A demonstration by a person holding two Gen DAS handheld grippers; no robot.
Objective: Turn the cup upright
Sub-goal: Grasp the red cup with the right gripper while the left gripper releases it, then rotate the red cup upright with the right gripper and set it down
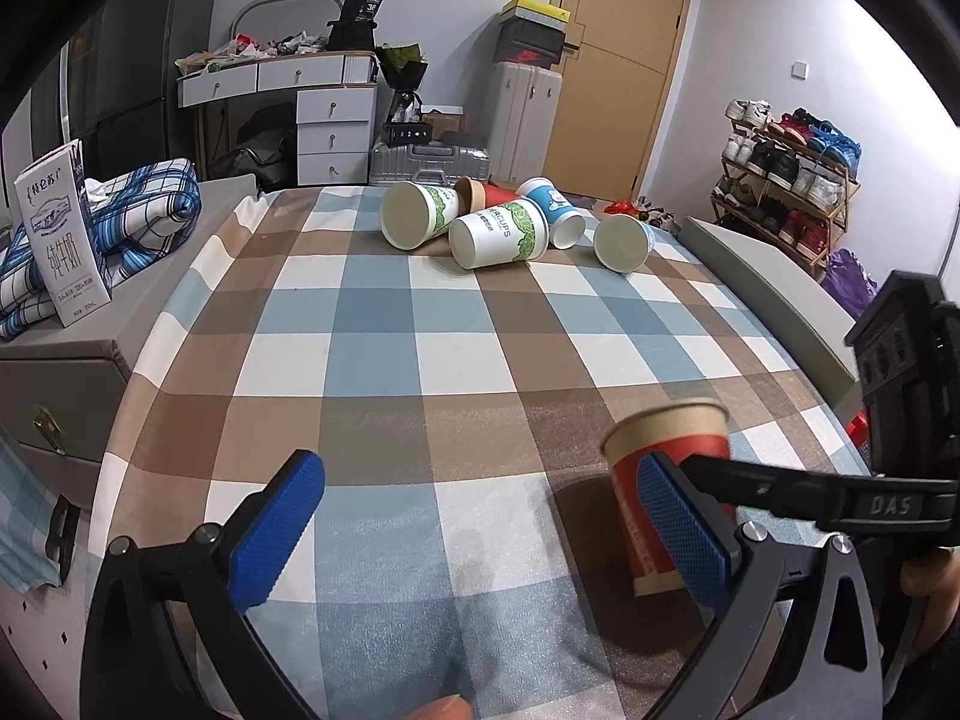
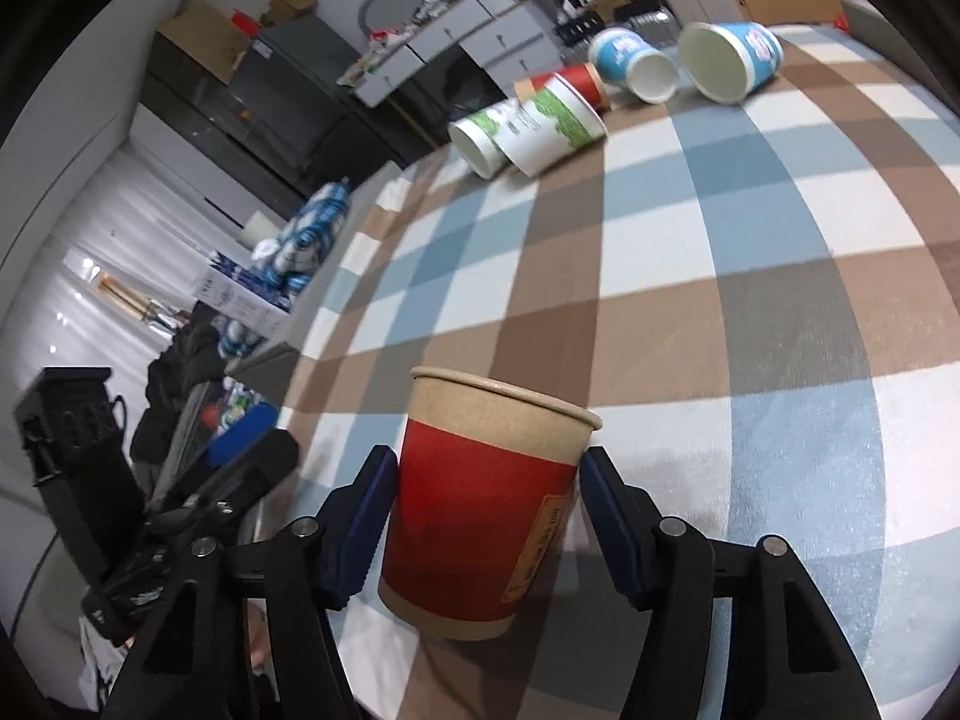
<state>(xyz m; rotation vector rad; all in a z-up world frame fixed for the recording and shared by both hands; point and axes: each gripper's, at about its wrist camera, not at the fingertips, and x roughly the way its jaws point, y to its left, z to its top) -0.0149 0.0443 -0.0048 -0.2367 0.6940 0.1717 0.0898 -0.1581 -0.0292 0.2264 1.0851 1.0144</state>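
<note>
Left wrist view: the left claw (image 1: 480,534) is released, its blue pads wide apart over the checked cloth of the table (image 1: 372,360), with nothing between them. The red cup (image 1: 672,480) stands upright, mouth up, near the table's front right, partly hidden behind the left claw's right pad. A black arm of the right claw (image 1: 780,495) reaches across the cup from the right. At the far end of the table five cups lie on their sides in a cluster: two green-print cups (image 1: 498,234), a second red one (image 1: 486,195) behind them, and two blue ones (image 1: 624,242) to the right. A milk carton (image 1: 60,240) and a folded plaid blanket (image 1: 144,210) sit on a grey surface to the left.

Right wrist view: the right claw (image 2: 487,525) is grasping the red cup (image 2: 480,510), one blue pad against each side of its wall. The cup is upright, slightly tilted in this view, base close to the cloth; contact with the cloth cannot be told. The fallen cups (image 2: 540,120) lie well apart at the far edge. The left claw (image 2: 240,456) shows at the lower left, beside the cup.
</note>
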